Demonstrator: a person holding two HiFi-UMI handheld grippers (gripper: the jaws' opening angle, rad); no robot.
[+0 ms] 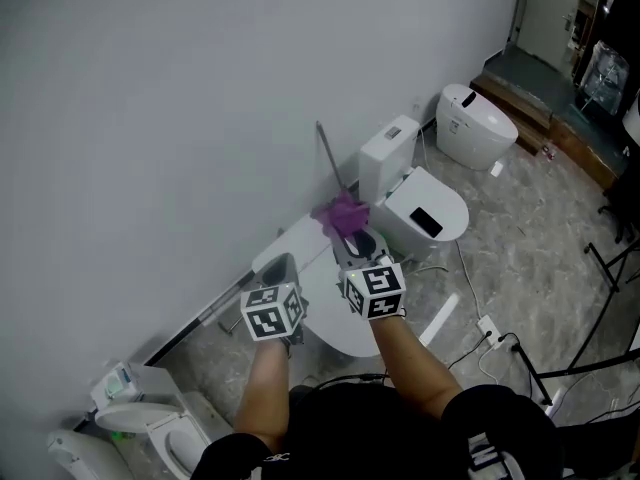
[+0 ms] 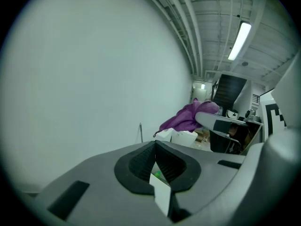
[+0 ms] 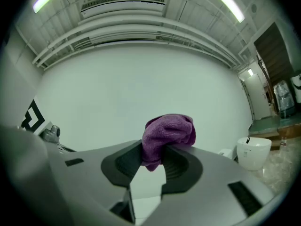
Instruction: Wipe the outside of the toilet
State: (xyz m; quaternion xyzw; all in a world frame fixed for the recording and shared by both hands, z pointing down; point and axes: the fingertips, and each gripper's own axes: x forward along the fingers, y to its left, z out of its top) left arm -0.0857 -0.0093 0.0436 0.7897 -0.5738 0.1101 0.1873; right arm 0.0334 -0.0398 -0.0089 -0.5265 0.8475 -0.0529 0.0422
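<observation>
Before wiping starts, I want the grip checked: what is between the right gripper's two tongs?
A purple cloth, pinched by the right gripper; the right gripper view shows it.

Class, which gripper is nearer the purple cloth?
Right. The right gripper clamps the cloth; the left gripper is apart from it, to its left, shut.
</observation>
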